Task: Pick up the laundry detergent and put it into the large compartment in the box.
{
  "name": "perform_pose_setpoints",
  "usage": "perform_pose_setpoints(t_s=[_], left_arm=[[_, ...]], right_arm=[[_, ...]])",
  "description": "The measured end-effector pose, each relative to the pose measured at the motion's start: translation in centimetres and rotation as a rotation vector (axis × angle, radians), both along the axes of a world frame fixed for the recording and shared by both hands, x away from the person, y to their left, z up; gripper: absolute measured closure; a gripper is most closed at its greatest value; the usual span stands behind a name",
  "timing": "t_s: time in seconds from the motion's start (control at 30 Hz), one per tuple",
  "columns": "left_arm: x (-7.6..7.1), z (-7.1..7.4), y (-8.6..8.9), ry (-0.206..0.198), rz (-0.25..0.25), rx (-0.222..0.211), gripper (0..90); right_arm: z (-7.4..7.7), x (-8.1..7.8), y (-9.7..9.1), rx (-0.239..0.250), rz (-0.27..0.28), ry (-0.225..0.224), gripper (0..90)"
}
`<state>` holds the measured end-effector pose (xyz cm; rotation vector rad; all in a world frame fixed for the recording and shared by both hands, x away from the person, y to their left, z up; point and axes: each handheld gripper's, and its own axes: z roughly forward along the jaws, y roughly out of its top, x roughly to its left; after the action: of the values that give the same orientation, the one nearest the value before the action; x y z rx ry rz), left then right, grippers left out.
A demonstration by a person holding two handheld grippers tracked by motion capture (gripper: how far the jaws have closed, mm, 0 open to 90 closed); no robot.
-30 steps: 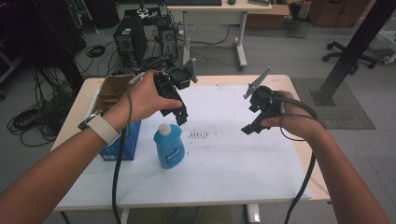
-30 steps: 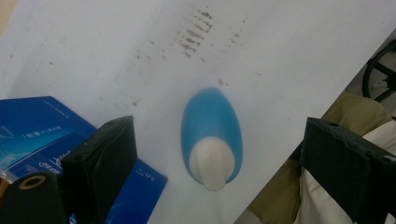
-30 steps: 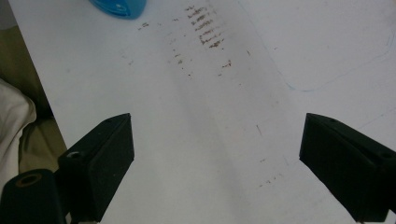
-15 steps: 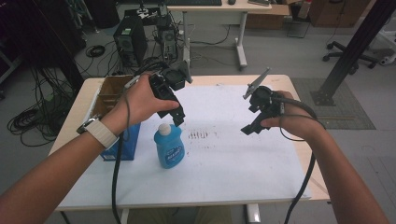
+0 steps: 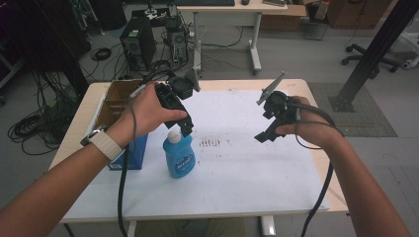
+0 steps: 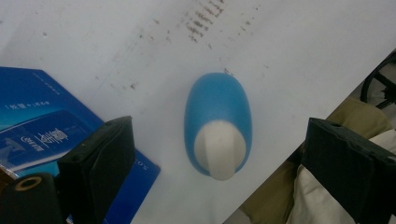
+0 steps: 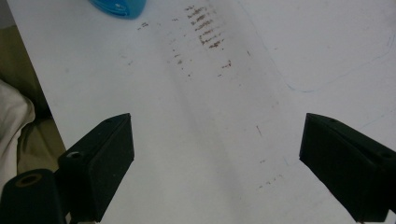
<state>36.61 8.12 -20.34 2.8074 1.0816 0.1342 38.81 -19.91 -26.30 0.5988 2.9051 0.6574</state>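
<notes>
Both grippers stand wide apart and empty: the left gripper (image 5: 184, 129) hangs directly above the upright blue bottle (image 5: 178, 154), uncaught, while the right gripper (image 5: 264, 134) waits well right of the bottle.

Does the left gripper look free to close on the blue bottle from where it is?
Probably yes. The left gripper hangs right above the blue bottle, jaws wide open either side of its white cap. The blue box stands beside it, apart.

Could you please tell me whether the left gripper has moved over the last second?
Yes. The left gripper has shifted slightly away from the person, now above the blue bottle's white cap; the bottle stayed put.
</notes>
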Motion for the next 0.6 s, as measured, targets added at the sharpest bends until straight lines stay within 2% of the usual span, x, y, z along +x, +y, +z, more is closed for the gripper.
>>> perform_pose_setpoints(t_s=[0.6], left_arm=[[0.0, -1.6, 0.2, 0.021, 0.028, 0.005, 10.0]], right_arm=[[-0.2, 0.0, 0.1, -0.004, 0.004, 0.003, 10.2]])
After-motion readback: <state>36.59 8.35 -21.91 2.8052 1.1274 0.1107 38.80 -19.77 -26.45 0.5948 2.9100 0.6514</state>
